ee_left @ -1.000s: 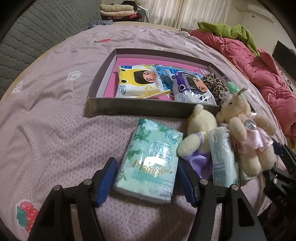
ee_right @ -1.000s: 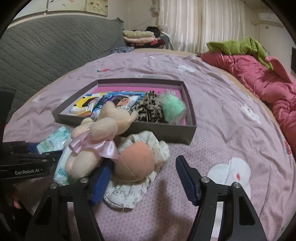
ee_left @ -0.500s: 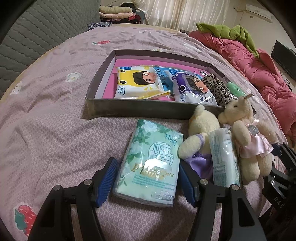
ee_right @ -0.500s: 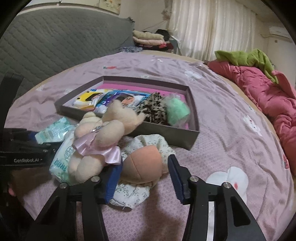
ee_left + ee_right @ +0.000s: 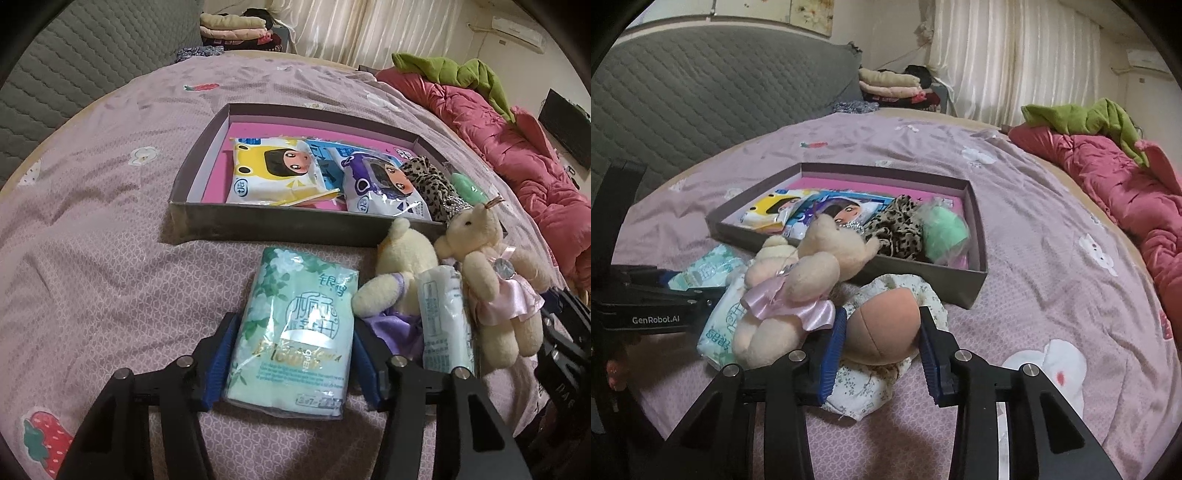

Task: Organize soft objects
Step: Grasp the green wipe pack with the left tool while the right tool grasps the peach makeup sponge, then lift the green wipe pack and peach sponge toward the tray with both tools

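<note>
The left gripper [image 5: 291,354] is clamping the green tissue pack [image 5: 295,328] lying before the tray's [image 5: 295,221] near wall. Only the right wrist view is showing the right gripper [image 5: 879,343] apparently squeezing the peach plush [image 5: 882,332] near the tray's right corner.

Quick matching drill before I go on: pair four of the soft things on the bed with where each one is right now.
Things:
1. green tissue pack
2. peach plush doll
3. leopard-print cloth
4. bear in pink dress

Places:
A. inside the grey box
B. between the left claw's fingers
C. lying on the bed, in no claw
D. between the right claw's fingers

Pairs: 1-B, 2-D, 3-A, 4-C
</note>
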The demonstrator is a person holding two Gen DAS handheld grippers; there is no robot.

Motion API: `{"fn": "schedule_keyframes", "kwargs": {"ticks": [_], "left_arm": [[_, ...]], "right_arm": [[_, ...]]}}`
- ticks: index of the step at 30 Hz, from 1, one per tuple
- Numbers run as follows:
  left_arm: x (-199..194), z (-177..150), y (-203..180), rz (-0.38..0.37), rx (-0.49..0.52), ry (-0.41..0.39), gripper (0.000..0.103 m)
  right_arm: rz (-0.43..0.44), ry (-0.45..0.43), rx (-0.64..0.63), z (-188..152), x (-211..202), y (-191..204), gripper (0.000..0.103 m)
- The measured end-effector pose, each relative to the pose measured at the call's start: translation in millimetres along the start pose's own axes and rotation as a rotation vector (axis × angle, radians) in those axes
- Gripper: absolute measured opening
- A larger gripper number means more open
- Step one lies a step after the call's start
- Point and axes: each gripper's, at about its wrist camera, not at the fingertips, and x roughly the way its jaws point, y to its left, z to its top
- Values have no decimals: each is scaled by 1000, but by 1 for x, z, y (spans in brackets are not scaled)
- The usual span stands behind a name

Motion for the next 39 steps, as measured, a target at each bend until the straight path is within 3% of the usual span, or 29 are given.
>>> {"fn": "schedule_keyframes", "kwargs": {"ticks": [19, 39], "left_arm": [[-24, -2, 1, -19, -39, -37, 51], [-59, 7, -12, 1, -43, -101, 50]], "right_arm": [[-50, -79, 69, 7, -22, -20, 39], [-16, -149, 62, 17, -43, -13, 39]]}}
